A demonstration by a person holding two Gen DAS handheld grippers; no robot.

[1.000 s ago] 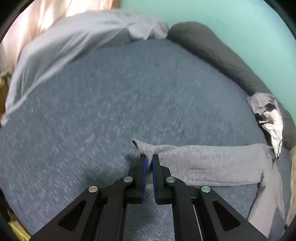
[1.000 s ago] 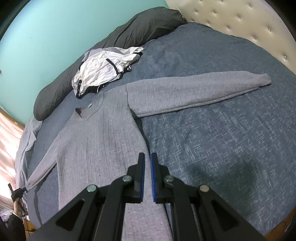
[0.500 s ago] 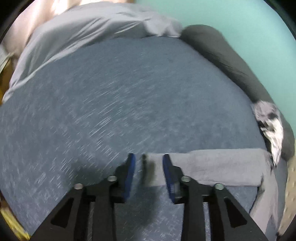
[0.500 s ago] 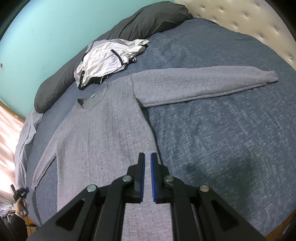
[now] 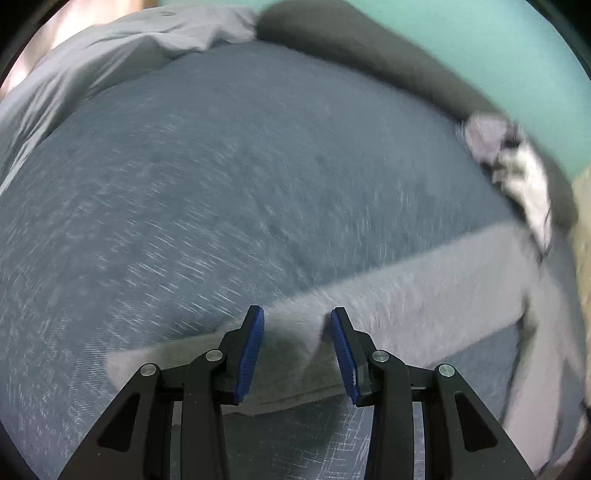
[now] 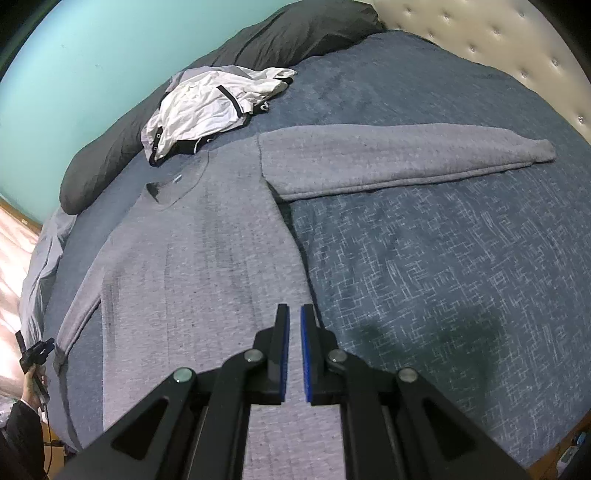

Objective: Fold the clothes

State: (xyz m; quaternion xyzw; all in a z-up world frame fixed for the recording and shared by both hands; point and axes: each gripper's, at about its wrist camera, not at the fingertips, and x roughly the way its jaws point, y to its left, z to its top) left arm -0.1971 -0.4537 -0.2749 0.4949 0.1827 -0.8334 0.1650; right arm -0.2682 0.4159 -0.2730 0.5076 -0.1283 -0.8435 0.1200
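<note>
A grey knit sweater lies spread face up on the blue bed cover, both sleeves out to the sides. One sleeve stretches toward the headboard. The other sleeve lies flat under my left gripper, whose jaws stand open a little above it; the blue pads press on nothing. This view is blurred by motion. My right gripper hangs shut over the sweater's side edge near the hem, with nothing between its pads.
A crumpled white jacket lies by the sweater's collar, against a long dark bolster. A tufted cream headboard bounds the far right. A pale grey sheet is bunched at the bed's far end. A person's hand shows at the left edge.
My left gripper let go of the sleeve cuff, opened, and slid along the sleeve toward the sweater's body. The sleeve now lies flat. The right gripper has barely moved.
</note>
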